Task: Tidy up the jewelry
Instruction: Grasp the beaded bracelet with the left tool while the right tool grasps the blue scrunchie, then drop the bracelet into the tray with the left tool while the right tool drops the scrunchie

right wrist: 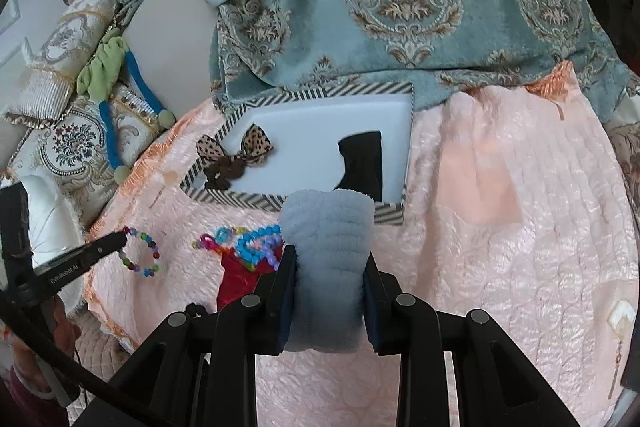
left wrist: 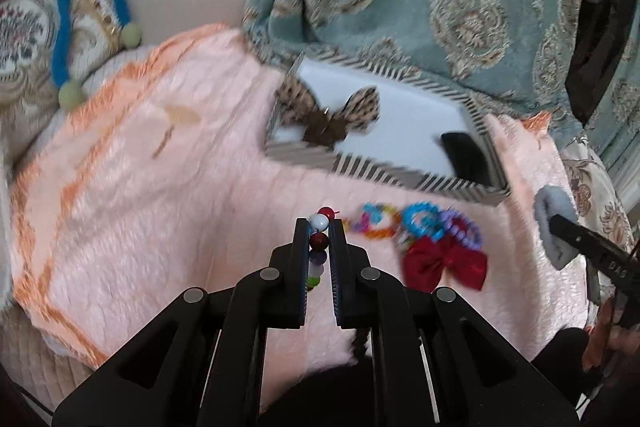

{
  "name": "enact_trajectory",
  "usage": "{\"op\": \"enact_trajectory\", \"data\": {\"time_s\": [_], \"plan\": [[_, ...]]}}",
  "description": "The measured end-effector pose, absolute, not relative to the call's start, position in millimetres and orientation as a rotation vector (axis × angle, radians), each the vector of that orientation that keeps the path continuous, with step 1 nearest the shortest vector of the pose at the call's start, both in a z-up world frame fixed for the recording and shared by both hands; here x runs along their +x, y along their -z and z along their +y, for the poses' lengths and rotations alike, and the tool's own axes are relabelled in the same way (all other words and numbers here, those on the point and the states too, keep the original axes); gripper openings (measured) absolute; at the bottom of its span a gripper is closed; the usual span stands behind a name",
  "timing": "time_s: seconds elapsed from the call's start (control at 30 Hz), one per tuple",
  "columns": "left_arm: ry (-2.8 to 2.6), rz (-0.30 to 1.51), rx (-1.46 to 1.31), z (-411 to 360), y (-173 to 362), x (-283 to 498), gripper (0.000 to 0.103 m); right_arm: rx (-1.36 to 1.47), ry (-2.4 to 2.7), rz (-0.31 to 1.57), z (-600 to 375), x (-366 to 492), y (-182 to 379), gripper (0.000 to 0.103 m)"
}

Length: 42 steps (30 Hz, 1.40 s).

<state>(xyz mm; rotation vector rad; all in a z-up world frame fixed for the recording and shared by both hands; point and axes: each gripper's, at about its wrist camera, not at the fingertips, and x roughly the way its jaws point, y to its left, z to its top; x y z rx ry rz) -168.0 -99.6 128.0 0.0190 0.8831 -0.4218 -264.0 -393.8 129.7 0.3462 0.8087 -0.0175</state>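
Beads fill the narrow gap of the left gripper (left wrist: 319, 227): its jaws are pinched almost together on a multicoloured beaded bracelet (left wrist: 319, 231), a white bead and a dark red one showing at the tips in the lower middle of the left wrist view. In the right wrist view the same bracelet (right wrist: 141, 251) hangs as a loop from that gripper's tip at the left of the frame, over the pink quilted blanket (right wrist: 500, 227).

The right gripper (right wrist: 331, 263) has its jaws partly closed on a fluffy grey-blue scrunchie (right wrist: 328, 247), which bulges up between the pads in the lower middle of its own view and partly covers the near rim of the box. In the left wrist view that scrunchie (left wrist: 554, 227) shows at the right edge.

A striped-rim box (right wrist: 224, 131) with a white inside sits on the blanket in the middle of both views. A leopard-print bow (right wrist: 236, 155) lies at its left end, hanging over the rim, and a black item (right wrist: 362, 163) lies at its right end; what that item is I cannot tell.

Just in front of the box, on the blanket, lies a small heap: a red bow (left wrist: 446, 263), a blue beaded ring (left wrist: 422, 223), a purple coil (left wrist: 464, 231) and a rainbow-coloured piece (left wrist: 376, 223), touching one another.

A teal patterned cloth (right wrist: 380, 7) fills the top of the frame.
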Motion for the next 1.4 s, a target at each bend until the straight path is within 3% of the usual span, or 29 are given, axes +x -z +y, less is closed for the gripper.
{"op": "enact_trajectory", "data": {"time_s": [0.7,1.4], "plan": [[0.465,0.8,0.161,-192,-161,-107,0.008,0.304,0.012,0.817,-407,-198,-138,0.028],[0.399,0.954,0.119,-226,-85,-22,0.008,0.303,0.063,0.884,-461,-68,-95,0.028]]}}
